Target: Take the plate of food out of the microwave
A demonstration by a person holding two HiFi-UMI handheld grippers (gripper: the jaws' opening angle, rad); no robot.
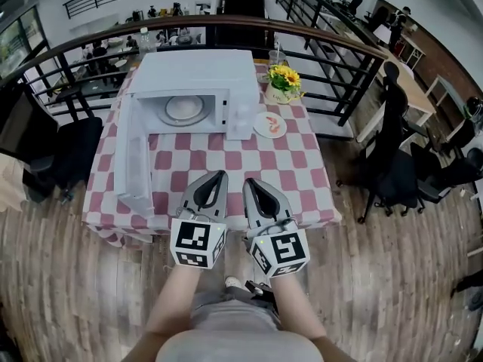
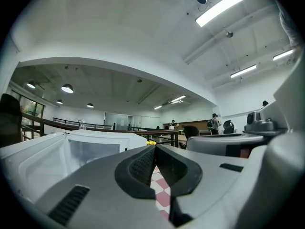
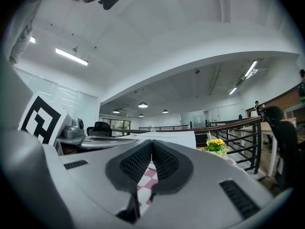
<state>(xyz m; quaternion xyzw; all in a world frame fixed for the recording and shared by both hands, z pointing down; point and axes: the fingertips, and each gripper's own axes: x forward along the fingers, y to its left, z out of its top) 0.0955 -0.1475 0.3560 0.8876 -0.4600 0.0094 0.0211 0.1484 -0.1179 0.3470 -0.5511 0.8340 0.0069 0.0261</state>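
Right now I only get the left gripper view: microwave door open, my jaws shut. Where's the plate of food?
Observer: The head view shows the plate of food on the checkered table, just right of the microwave, not inside it.
Operator: Anything in the cavity?
Observer: Only a round white turntable shows in there.
Operator: Right gripper?
Observer: The right gripper is shut, with nothing between its jaws.
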